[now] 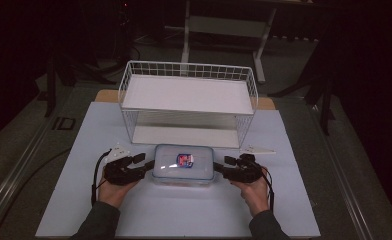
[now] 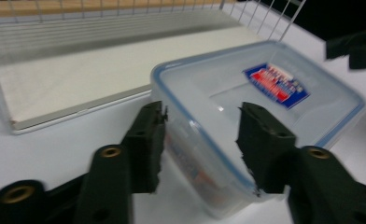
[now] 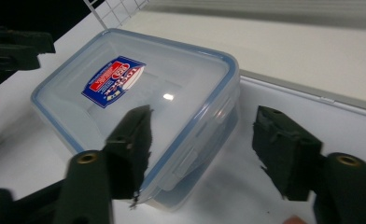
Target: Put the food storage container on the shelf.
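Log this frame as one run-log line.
left gripper: open, at container's left end | right gripper: open, at right end | lidded plastic container: on table, before wire shelf rack | lid on

Two black two-jaw grippers, the left gripper (image 1: 143, 161) at lower left of the high view and the right gripper (image 1: 223, 163) at lower centre-right, have blocky matte jaws with ragged dark pads and brass-ringed screw holes. Thin black cables loop from each. Dark grey sleeves (image 1: 98, 223) cover both forearms.

Dim, dark surroundings; glare on container lid (image 3: 168, 97); soft gripper-view blur
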`<state>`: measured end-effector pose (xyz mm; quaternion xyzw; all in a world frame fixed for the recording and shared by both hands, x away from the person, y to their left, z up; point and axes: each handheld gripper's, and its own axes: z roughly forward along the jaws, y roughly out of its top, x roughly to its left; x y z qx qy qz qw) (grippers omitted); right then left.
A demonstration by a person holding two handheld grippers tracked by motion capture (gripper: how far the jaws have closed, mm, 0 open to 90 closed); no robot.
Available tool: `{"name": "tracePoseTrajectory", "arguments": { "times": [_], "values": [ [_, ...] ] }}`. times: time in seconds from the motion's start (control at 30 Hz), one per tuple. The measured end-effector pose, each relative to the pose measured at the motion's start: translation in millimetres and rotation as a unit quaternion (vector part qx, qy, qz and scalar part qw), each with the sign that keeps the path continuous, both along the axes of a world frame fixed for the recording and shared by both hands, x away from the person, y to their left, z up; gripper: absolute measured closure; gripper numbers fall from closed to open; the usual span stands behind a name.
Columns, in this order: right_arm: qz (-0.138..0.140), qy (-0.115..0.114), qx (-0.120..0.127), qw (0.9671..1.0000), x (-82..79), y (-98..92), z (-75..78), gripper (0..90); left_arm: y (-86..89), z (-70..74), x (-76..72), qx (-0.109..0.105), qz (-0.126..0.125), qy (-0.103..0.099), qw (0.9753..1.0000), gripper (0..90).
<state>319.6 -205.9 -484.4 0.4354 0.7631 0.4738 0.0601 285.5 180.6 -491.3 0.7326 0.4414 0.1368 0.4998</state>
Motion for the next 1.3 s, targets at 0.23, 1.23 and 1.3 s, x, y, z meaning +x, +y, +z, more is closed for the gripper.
{"name": "tracePoseTrajectory", "arguments": {
  "times": [0.23, 1.23, 1.3],
  "values": [
    [0.021, 0.028, 0.014, 0.9993, 3.8, 9.6, -5.6, 24.4, -6.0, -3.4, 9.1, -0.034, -0.004, 0.036, 0.9988, 32.6],
    [0.036, 0.161, 0.104, 0.9808, 19.9, 12.1, -25.7, 33.7, -2.5, -20.7, 36.6, -0.122, -0.054, 0.227, 0.9647, 33.8],
    [0.037, 0.158, 0.109, 0.9807, 17.9, 9.5, -24.0, 37.8, 0.9, -17.9, 32.3, -0.124, -0.058, 0.225, 0.9646, 39.4]
  ]
}}
